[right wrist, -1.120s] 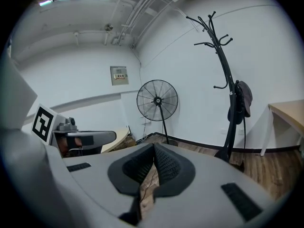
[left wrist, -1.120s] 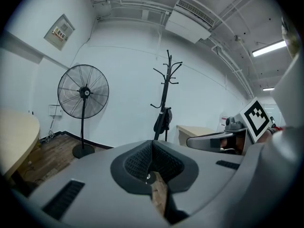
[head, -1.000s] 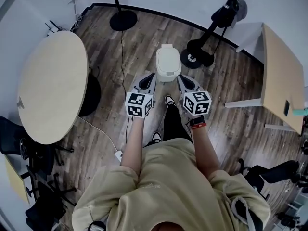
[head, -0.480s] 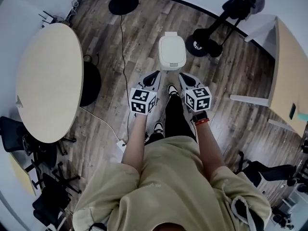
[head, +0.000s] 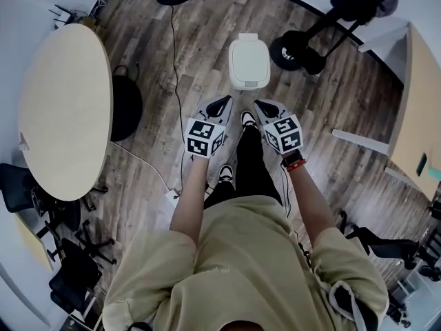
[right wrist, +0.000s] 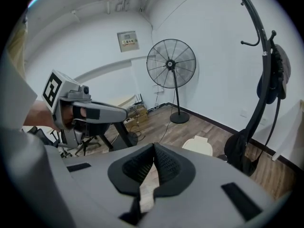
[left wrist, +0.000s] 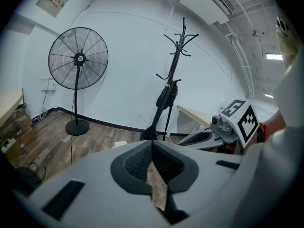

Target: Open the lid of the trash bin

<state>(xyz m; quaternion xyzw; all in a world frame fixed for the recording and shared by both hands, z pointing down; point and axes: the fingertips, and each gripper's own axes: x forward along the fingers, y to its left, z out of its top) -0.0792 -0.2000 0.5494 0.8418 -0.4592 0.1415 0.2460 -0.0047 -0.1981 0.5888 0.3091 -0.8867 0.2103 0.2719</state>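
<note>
Ahead of the jaws: the white trash bin (head: 249,62) stood on the wood floor (head: 158,54), in front of the person's feet and clear of both grippers.
Lid: it was down, flat on the bin.
Long axis: the lid's longer side ran straight away from the person, with a small dark mark at its near edge; whether that was a catch or a button was too small to tell.
Left gripper (head: 221,103): its 2 jaws met at the tips with nothing between them, and it pointed forward, to the left of the bin's near edge.
Right gripper (head: 260,106): its jaws were likewise pressed together and empty, and it pointed forward, just right of the bin's centre line.
Right gripper view: the bin's pale lid (right wrist: 198,145) showed low and just to the right of the jaw tips (right wrist: 154,146).
Left gripper view: the jaw tips (left wrist: 152,144) aimed past the bin, toward a coat stand (left wrist: 172,87).
Nearer gripper: probably the right, though only slightly.
Coming move: most likely a reach forward and down to the lid's near edge.
</note>
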